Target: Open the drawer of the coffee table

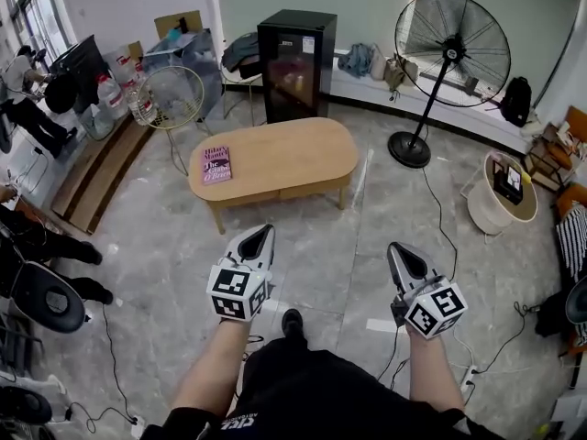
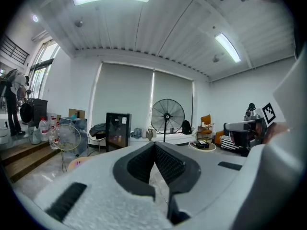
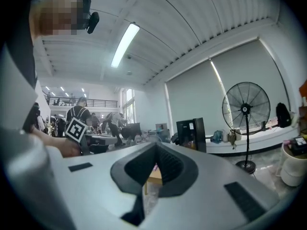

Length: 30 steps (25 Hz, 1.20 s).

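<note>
Holding left claw (image 1: 260, 237) and right claw (image 1: 397, 249) fully closed on nothing, you are standing well apart from the coffee table (image 1: 284, 154); its wooden drawer (image 1: 310, 190) is likely sliding stiffly, offering only its front's lower edge.

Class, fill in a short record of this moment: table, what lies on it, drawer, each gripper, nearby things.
table: oval wooden coffee table, ahead of the person
on it: one pink book, near its left end
drawer: front flush, closed
left gripper: shut, empty, short of the table
right gripper: shut, empty, short of the table
nearby: floor fan, black cabinet
</note>
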{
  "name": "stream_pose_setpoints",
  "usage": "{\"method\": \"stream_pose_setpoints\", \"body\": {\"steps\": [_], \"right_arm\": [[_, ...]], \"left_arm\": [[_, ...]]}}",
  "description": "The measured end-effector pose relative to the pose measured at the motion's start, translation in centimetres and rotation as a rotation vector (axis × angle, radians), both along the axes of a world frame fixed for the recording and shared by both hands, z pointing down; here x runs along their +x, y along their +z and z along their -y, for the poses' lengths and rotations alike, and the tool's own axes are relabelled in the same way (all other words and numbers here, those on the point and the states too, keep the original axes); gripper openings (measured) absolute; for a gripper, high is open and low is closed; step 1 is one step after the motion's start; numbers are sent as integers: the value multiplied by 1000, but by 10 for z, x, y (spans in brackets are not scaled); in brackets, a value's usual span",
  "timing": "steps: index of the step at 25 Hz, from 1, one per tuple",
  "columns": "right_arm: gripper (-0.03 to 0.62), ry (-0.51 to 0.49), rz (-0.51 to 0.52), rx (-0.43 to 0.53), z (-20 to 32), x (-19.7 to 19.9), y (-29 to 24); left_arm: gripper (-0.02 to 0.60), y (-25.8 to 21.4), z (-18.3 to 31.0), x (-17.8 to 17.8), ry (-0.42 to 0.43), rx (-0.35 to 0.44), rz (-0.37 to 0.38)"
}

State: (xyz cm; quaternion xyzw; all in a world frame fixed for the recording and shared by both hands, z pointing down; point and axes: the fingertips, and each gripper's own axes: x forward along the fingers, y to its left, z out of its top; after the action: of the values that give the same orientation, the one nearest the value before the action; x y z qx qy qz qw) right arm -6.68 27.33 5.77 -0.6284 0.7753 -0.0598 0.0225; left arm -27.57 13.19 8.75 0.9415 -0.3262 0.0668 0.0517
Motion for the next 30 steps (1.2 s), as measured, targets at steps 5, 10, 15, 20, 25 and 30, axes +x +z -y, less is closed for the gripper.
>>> {"method": "stream_pose_setpoints", "body": {"steps": [5,10,15,20,25,30], "right_arm": [[6,-35,-13,-29,71,0,3],[6,-58,-21,-54,130,-2,10],[6,-49,-27,-62,175,0,9],[6,-43,-40,-61,200,6,4],[6,-37,-36,-74,214,22,9],[6,-54,-39,-65,245,50,11]], "left_arm": [[9,9,58,15,21,-9,22],[9,16,109,21,33,-12,40],[9,18,155,19,28,-28,34],[52,17,181,26,61,-22,46],[55,19,195,40,69,-29,50],[84,24,213,69,75,-23,66]]}}
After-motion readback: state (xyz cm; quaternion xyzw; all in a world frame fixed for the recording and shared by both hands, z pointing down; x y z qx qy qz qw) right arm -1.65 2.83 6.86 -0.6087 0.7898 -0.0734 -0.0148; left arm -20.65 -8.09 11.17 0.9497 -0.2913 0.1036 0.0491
